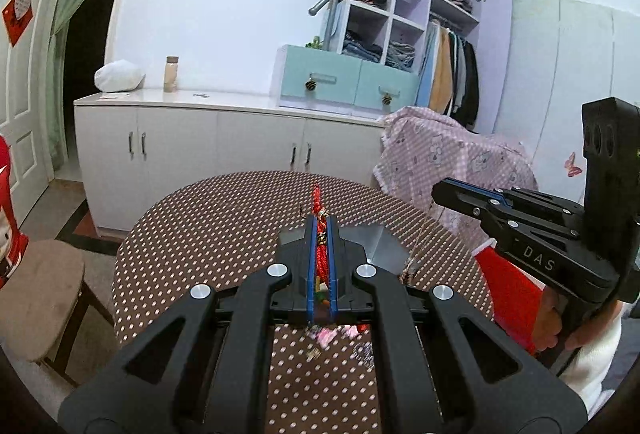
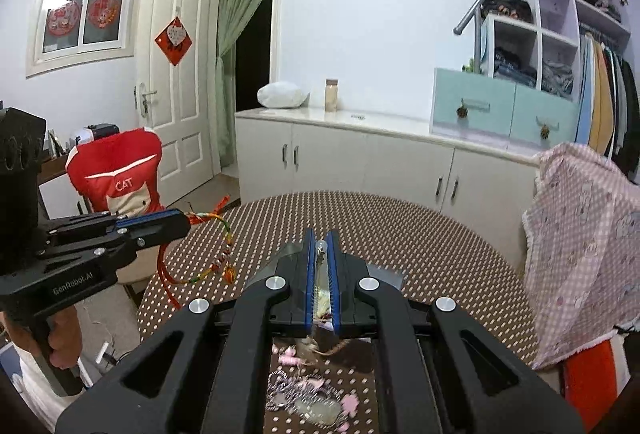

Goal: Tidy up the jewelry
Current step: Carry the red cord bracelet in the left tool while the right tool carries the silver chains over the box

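1. Left wrist view: the left claw [image 1: 321,234] is clenched on a red braided cord bracelet [image 1: 320,254], which runs between the blue pads and sticks out past the tips. It is held clear above the tabletop [image 1: 208,234] with its dotted brown cloth.
2. Same view: the right claw [image 1: 442,190] is seen from the side at the right, clenched; a thin chain [image 1: 418,246] hangs from it down toward a grey tray [image 1: 380,246] lying on the tabletop. Whether the chain's end touches the tray cannot be told.
3. Same view: pink and silvery loose pieces [image 1: 332,338] lie on the tabletop below the left claw, unsorted.
4. Right wrist view: the right claw [image 2: 321,240] is clenched on a pale pendant piece [image 2: 320,266] with a small metal cap at the top; the grey tray [image 2: 384,274] lies just behind.
5. Same view: the left claw [image 2: 182,224] holds the multicoloured bracelet loop [image 2: 224,254] with red tails dangling, off the tabletop edge side.
6. Same view: a heap of pink and silver jewelry [image 2: 308,394] lies on the tabletop in the foreground.
7. Judgement: early to mid stage. Two items are lifted, none is seen placed; the heap is left to sort.
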`<state>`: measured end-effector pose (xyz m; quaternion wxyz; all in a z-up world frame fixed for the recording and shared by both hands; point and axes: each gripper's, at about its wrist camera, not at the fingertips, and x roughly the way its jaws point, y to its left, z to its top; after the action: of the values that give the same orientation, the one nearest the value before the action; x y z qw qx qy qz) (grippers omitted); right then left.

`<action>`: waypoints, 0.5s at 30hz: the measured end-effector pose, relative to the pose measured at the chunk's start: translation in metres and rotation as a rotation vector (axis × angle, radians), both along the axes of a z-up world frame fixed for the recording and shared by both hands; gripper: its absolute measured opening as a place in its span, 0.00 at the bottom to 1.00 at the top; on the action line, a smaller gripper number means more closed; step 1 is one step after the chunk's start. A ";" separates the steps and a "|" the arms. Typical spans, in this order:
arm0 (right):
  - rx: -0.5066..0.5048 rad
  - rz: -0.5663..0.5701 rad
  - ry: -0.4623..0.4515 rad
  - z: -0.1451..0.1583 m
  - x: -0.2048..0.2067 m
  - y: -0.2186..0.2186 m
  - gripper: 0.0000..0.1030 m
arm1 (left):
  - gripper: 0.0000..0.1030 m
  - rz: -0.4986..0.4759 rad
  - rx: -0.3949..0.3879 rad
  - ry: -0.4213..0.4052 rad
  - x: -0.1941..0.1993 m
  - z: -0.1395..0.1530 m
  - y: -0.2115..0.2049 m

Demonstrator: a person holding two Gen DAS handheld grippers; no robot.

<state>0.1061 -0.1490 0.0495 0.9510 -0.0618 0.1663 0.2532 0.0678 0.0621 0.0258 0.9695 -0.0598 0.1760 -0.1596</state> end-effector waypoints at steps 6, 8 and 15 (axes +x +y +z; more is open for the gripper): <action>-0.003 -0.019 -0.038 0.021 0.009 -0.006 0.04 | 0.05 -0.025 -0.008 -0.002 0.012 0.015 -0.008; -0.007 -0.025 -0.048 0.025 0.011 -0.008 0.04 | 0.05 -0.033 -0.009 -0.003 0.015 0.020 -0.011; -0.009 -0.030 -0.095 0.053 0.022 -0.010 0.04 | 0.05 -0.048 -0.012 -0.005 0.033 0.040 -0.018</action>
<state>0.1282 -0.1595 0.1020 0.9612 -0.0756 0.1231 0.2350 0.1006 0.0438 0.0658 0.9655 -0.0608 0.1739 -0.1839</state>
